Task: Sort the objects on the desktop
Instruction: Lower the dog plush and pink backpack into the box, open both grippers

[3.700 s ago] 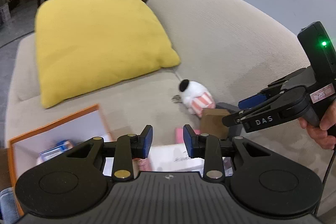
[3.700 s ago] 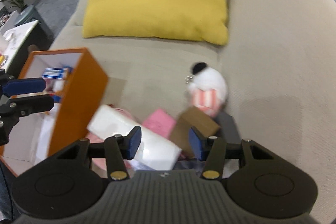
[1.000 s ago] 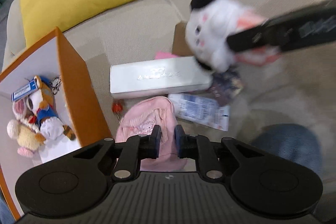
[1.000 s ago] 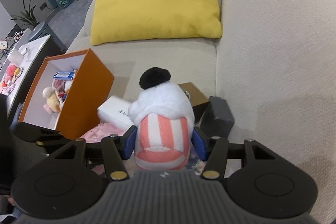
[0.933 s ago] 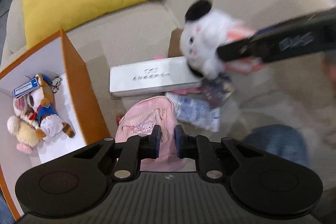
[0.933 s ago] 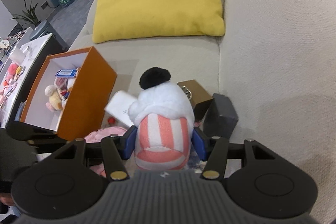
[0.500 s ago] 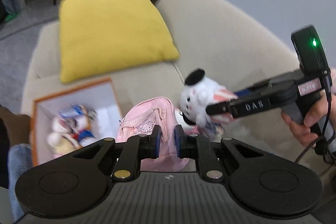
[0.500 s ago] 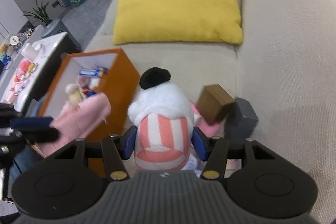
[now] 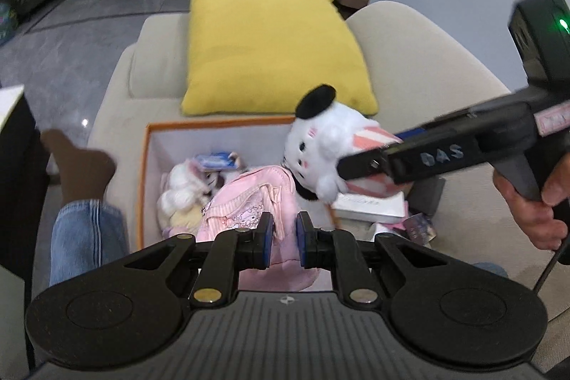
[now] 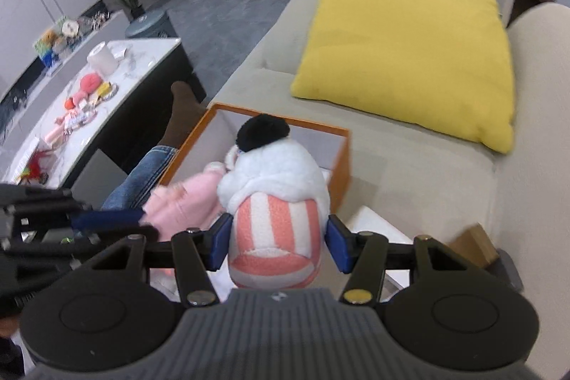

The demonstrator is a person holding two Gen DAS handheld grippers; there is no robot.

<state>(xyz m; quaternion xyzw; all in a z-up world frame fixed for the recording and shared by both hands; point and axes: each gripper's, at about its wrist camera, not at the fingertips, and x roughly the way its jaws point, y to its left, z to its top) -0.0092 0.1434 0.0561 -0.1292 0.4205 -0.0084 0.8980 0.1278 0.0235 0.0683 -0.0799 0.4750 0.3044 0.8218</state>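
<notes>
Plush white toy (image 10: 274, 198), soft and light, sat pinched at its striped base by the right gripper (image 10: 276, 243) over the orange box (image 10: 342, 162). Left gripper (image 9: 283, 237) nipped the limp pink pouch (image 9: 249, 198) just beside it. Box contents lay mostly hidden; edges were blurred.

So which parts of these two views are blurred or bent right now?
Left wrist view: white plush toy and right gripper are motion-smeared; sofa edges bow from the fisheye.
Right wrist view: pink pouch and left gripper are soft; yellow cushion is slightly streaked.
</notes>
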